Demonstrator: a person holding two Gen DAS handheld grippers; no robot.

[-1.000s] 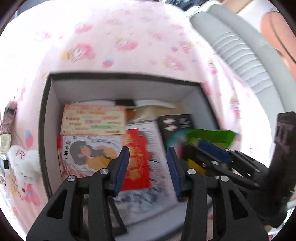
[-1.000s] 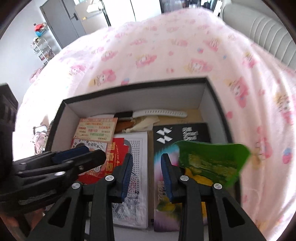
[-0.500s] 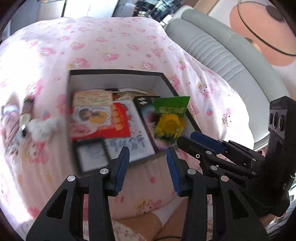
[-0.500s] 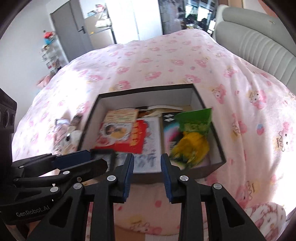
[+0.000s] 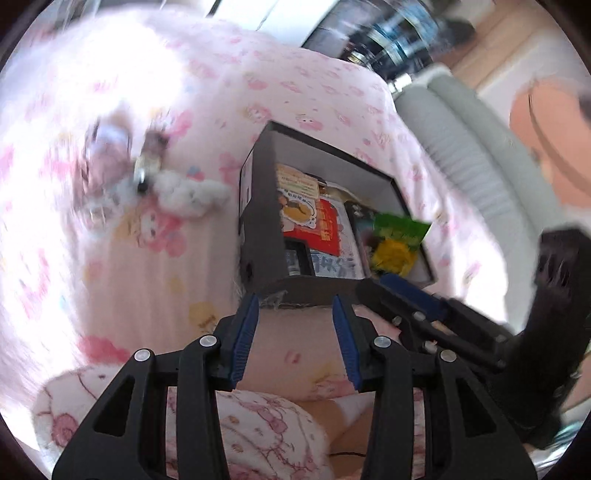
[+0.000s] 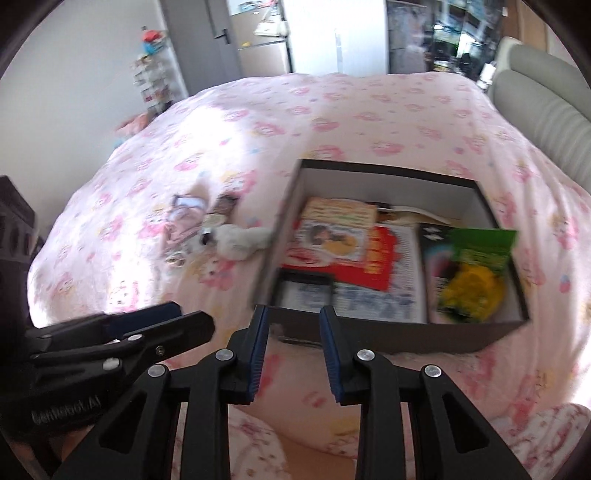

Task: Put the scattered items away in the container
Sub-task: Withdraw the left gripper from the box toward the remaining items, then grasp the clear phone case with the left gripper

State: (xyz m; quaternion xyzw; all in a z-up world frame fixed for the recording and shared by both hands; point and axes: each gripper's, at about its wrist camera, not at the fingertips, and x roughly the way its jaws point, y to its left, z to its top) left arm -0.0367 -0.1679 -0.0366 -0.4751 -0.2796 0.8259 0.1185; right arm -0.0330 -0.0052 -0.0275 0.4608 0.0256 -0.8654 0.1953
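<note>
Pink cartoon-print bedspread [image 6: 332, 110], grey padded headboard [image 6: 546, 92], white fridge [image 6: 332, 33], grey door [image 6: 199, 40]

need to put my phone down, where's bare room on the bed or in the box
Bare pink bedspread beyond the box's far wall, and between its near wall and the tongs. Crowded: the box floor is covered, and the white plush and small items lie left of it.

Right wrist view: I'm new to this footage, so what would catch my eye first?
A dark open box sits on the pink cartoon-print bedspread, packed with flat printed packets and a bright green-and-yellow bag at its right end. Left of the box, a white plush toy lies loose among small items. Both the left gripper and right gripper hold nothing.
</note>
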